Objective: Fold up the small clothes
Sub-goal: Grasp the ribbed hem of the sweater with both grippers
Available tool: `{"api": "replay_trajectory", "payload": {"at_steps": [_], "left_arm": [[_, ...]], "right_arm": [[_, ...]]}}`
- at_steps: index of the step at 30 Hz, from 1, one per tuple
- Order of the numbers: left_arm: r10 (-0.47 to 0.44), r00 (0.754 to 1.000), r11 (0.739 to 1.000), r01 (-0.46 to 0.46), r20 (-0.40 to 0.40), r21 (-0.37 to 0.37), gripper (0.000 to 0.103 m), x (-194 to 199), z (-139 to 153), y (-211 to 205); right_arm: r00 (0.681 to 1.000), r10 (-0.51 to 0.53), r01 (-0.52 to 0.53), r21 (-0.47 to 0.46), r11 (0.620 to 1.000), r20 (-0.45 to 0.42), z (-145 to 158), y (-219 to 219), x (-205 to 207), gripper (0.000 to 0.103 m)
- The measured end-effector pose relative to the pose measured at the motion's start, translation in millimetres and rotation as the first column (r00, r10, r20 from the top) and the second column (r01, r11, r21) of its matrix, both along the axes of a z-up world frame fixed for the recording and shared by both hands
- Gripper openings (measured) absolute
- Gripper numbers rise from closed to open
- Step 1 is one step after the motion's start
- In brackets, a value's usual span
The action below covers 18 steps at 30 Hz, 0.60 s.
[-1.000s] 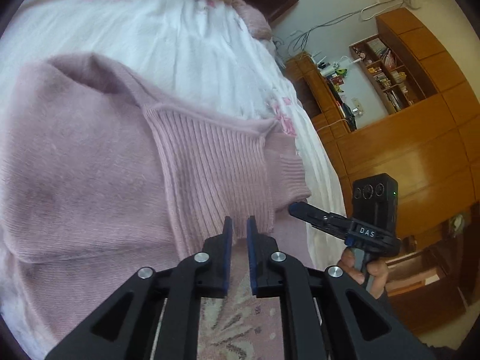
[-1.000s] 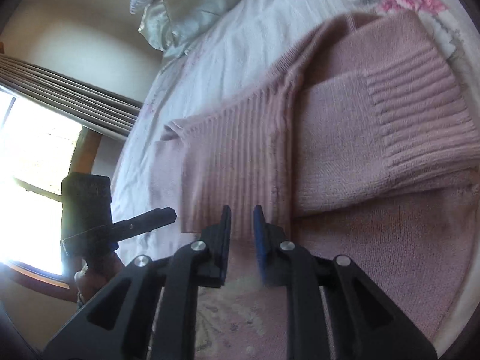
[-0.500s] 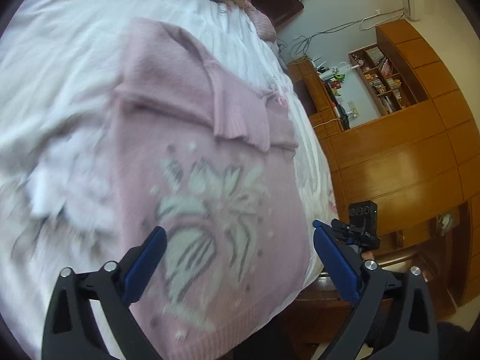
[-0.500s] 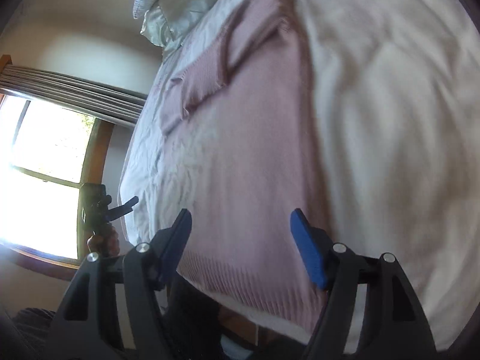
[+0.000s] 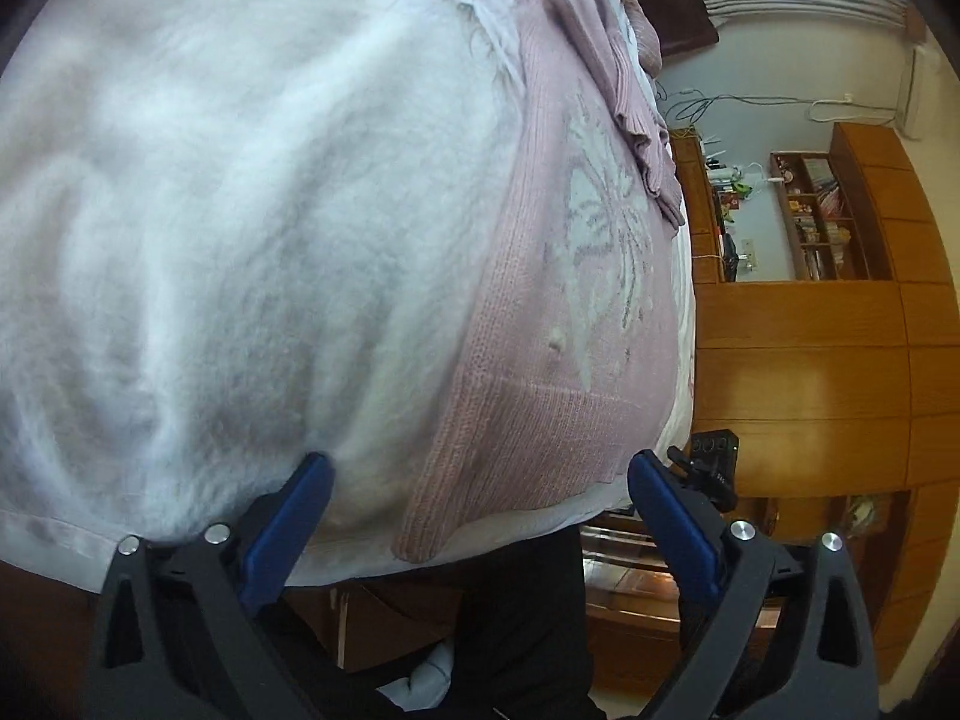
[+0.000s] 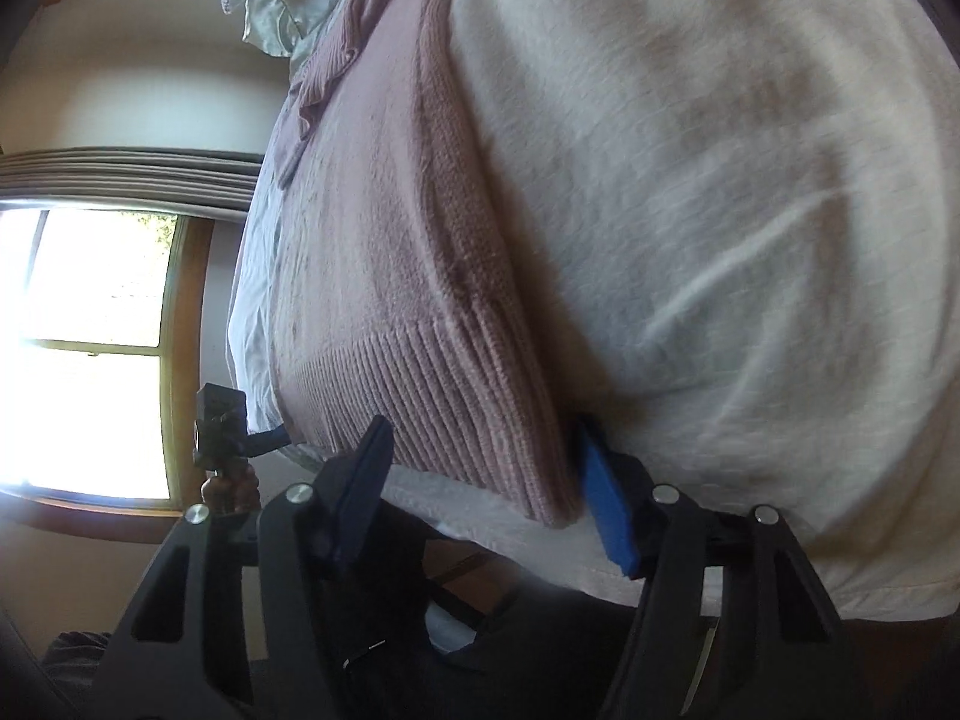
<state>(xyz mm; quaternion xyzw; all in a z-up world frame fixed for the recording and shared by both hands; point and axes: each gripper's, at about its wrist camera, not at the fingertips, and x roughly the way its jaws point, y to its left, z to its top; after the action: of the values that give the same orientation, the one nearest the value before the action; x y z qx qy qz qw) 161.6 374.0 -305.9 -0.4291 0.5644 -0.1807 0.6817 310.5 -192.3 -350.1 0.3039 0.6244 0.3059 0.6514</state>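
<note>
Two pairs of tongs stand wide and empty at the near edge of the bed [image 5: 180, 210], one at each bottom corner of the pink sweater [image 5: 576, 324]. Its long axis runs away from them toward the pillow [image 6: 270, 6]. The left tongs [image 5: 480, 516] bracket one hem corner; the right tongs [image 6: 486, 480] straddle the other, ribbed corner. The hem overhangs the mattress edge, apparently offering free room beneath for a finger; folding would likely carry it forward.
</note>
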Motion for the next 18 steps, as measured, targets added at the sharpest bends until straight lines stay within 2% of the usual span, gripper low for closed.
{"api": "replay_trajectory", "payload": {"at_steps": [4,6,7,13,16,17,18], "left_arm": [[-0.050,0.999,0.998,0.050,-0.002,-0.046,0.099,3.7,0.6,-16.0],[-0.086,0.996,0.996,0.085,-0.016,-0.039,0.099,7.1,-4.9,-27.7],[-0.093,0.995,0.995,0.092,-0.024,-0.034,0.099,8.2,-8.3,-30.8],[-0.058,0.998,0.997,0.057,-0.039,-0.048,0.098,8.7,-15.0,-33.3],[-0.041,0.997,0.998,0.038,-0.062,-0.051,0.085,4.7,-19.9,-24.7],[-0.037,0.997,0.998,0.033,-0.069,-0.048,0.079,4.8,-19.6,-23.4],[-0.036,0.997,0.998,0.033,-0.074,-0.046,0.067,3.7,-19.7,-22.6]], "right_arm": [[1.000,0.008,-0.008,0.032,0.999,0.004,-0.8,4.2,3.1,0.061],[1.000,-0.007,0.008,0.049,0.999,-0.018,-8.6,-2.7,4.9,0.053],[1.000,-0.010,0.012,0.057,0.998,-0.023,-10.9,-4.5,5.3,0.053],[1.000,-0.005,0.007,0.082,0.997,-0.022,-12.9,-6.9,4.9,0.052],[1.000,-0.007,0.010,0.100,0.995,-0.030,-17.1,-11.3,6.0,0.048],[1.000,-0.007,0.010,0.106,0.994,-0.026,-16.3,-9.8,5.4,0.049],[1.000,-0.003,0.006,0.111,0.994,-0.023,-15.5,-8.3,4.5,0.049]]}}
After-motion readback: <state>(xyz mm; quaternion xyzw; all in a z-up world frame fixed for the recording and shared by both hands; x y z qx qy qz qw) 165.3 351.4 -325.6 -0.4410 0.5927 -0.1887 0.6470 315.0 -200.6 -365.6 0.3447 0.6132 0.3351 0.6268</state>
